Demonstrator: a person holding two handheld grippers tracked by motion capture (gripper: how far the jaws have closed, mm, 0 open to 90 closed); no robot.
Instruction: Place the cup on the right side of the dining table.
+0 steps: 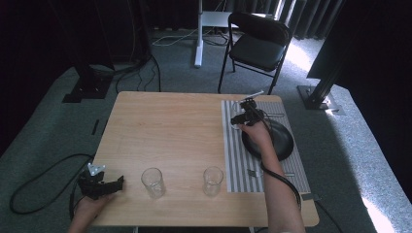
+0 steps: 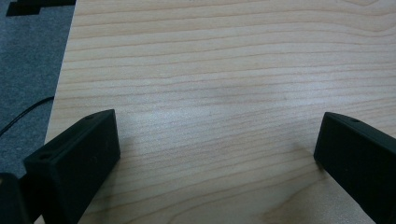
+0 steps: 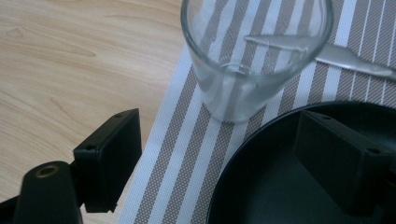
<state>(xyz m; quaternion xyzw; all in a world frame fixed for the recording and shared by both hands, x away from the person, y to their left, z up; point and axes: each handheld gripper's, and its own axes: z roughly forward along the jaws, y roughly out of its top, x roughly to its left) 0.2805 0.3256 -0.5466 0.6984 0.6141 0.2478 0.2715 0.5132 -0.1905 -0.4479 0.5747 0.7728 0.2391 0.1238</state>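
A clear empty glass [image 3: 254, 60] stands upright on the striped placemat [image 3: 187, 154], just past my right gripper [image 3: 219, 130]. That gripper is open: one jaw hangs over the mat's left edge, the other over the black plate [image 3: 280, 186]. A silver utensil [image 3: 345, 58] lies behind the glass. In the high view my right gripper [image 1: 245, 115] sits at the far end of the placemat [image 1: 238, 165], beside the black plate [image 1: 282, 141]. My left gripper [image 1: 111, 184] rests open at the table's near left corner, with bare wood between its jaws [image 2: 217, 128].
Two more empty glasses [image 1: 153, 182] [image 1: 213, 180] stand near the front edge of the wooden table [image 1: 170, 126]. A small utensil [image 1: 251, 172] lies on the mat's near part. A black chair [image 1: 257, 46] stands beyond the table, with cables on the floor.
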